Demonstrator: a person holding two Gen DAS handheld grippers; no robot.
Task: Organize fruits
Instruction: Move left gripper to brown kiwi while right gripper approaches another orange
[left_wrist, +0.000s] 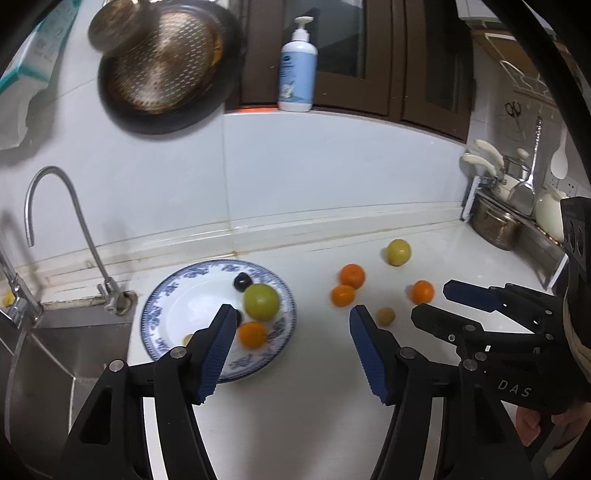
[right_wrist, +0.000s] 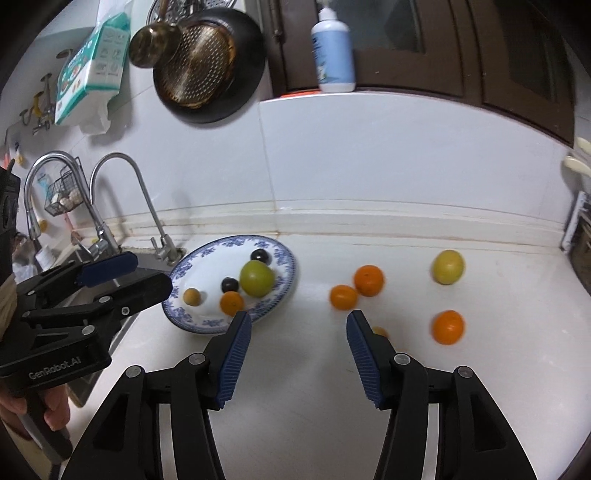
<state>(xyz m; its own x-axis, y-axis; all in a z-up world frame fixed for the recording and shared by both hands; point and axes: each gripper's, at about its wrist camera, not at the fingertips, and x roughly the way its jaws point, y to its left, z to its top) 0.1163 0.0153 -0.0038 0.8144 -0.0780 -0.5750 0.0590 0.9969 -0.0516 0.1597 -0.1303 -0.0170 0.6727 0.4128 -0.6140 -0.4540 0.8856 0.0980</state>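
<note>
A blue-patterned plate (left_wrist: 162, 295) (right_wrist: 280, 251) on the white counter holds a green fruit (left_wrist: 261, 301) (right_wrist: 257, 278), an orange (left_wrist: 252, 334) (right_wrist: 232, 302), two dark plums (right_wrist: 260, 255) and a small yellow fruit (right_wrist: 192, 296). On the counter to its right lie three oranges (right_wrist: 368, 280) (right_wrist: 343, 297) (right_wrist: 447, 326), a yellow-green fruit (left_wrist: 398, 252) (right_wrist: 448, 266) and a small yellow fruit (left_wrist: 385, 316). My left gripper (left_wrist: 293, 323) is open and empty above the plate's right edge. My right gripper (right_wrist: 299, 326) is open and empty, between plate and loose fruits.
A sink (left_wrist: 55, 343) with taps (right_wrist: 122, 206) lies left of the plate. A pan and strainer (right_wrist: 207, 62) hang on the wall, a lotion bottle (left_wrist: 297, 70) stands on the sill. A pot and utensil rack (left_wrist: 509, 214) stand at the far right.
</note>
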